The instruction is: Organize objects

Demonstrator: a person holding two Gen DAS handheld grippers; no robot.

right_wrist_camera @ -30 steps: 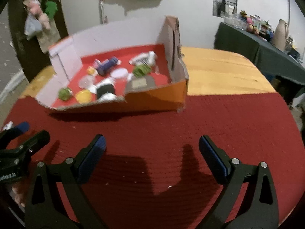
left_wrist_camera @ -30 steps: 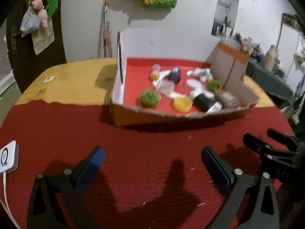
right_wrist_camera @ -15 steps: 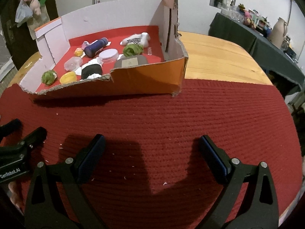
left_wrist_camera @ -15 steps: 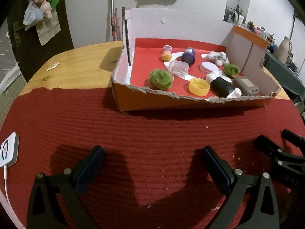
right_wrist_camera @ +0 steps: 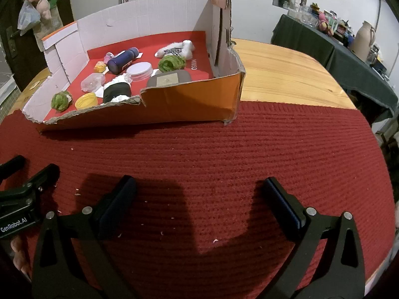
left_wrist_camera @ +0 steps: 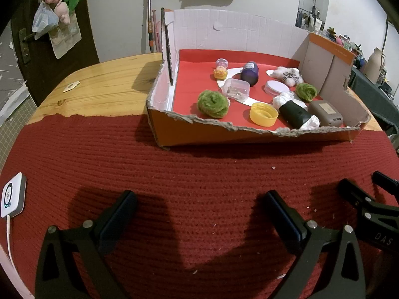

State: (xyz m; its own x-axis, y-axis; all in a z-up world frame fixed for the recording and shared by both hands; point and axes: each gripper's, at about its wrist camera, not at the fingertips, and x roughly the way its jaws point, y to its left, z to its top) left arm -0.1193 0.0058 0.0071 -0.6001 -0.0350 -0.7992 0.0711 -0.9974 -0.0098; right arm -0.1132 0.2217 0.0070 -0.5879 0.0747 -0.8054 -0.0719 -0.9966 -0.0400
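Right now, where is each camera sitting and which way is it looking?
Left wrist view: rides on the left gripper, low over the red mat, facing the cardboard box; both open fingers show, and the right gripper pokes in from the right edge.
Right wrist view: rides on the right gripper, facing the same box from further right; its open fingers show, with the left gripper at the left edge.
Both share the box, the yellow cap and the mat.
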